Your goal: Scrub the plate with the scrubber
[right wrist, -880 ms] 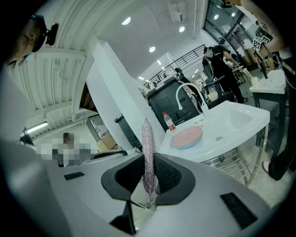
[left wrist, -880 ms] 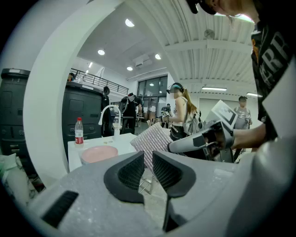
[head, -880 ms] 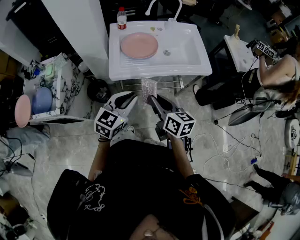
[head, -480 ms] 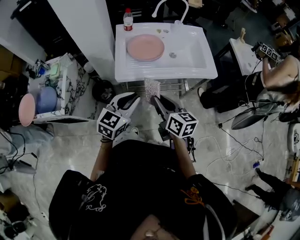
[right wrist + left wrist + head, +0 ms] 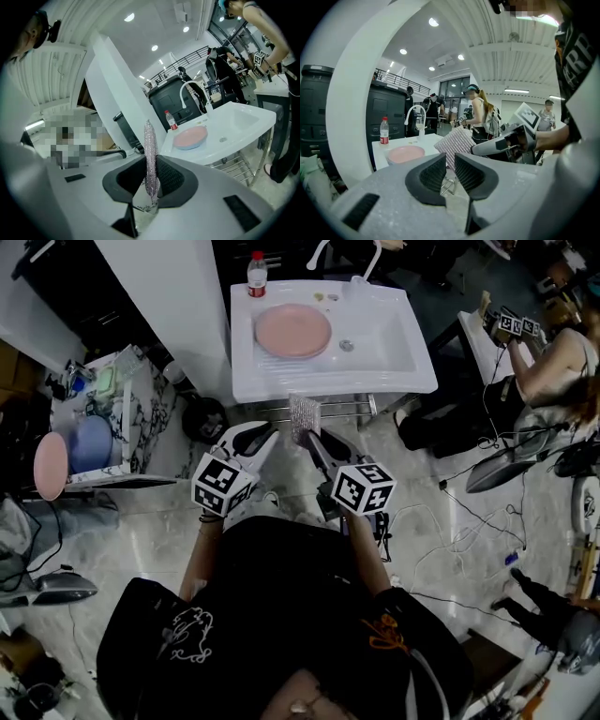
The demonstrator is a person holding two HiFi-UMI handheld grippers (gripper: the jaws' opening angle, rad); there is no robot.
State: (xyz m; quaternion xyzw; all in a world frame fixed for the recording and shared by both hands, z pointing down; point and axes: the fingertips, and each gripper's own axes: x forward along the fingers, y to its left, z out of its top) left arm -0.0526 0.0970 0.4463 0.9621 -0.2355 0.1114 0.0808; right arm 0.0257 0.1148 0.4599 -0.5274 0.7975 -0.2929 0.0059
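Observation:
A pink plate (image 5: 292, 331) lies on the left part of a white sink (image 5: 403, 371), ahead of me and out of reach of both grippers. My right gripper (image 5: 307, 434) is shut on a silvery mesh scrubber (image 5: 303, 416), held upright in the air before the sink's front edge. In the right gripper view the scrubber (image 5: 150, 145) stands edge-on between the pads, with the plate (image 5: 191, 137) beyond. My left gripper (image 5: 263, 438) hovers beside it, jaws together with nothing between them. In the left gripper view (image 5: 450, 169) the scrubber (image 5: 457, 145) and plate (image 5: 405, 153) show ahead.
A red-capped bottle (image 5: 257, 275) stands at the sink's back left corner, and a faucet (image 5: 187, 91) rises behind the basin. A metal rack (image 5: 342, 409) sits under the sink. A side stand (image 5: 117, 427) with a blue bowl is at left. Cables (image 5: 459, 531) and people are at right.
Both grippers keep their pose, with the scrubber still gripped. The view has shifted slightly, so the sink now sits a little further right in the picture.

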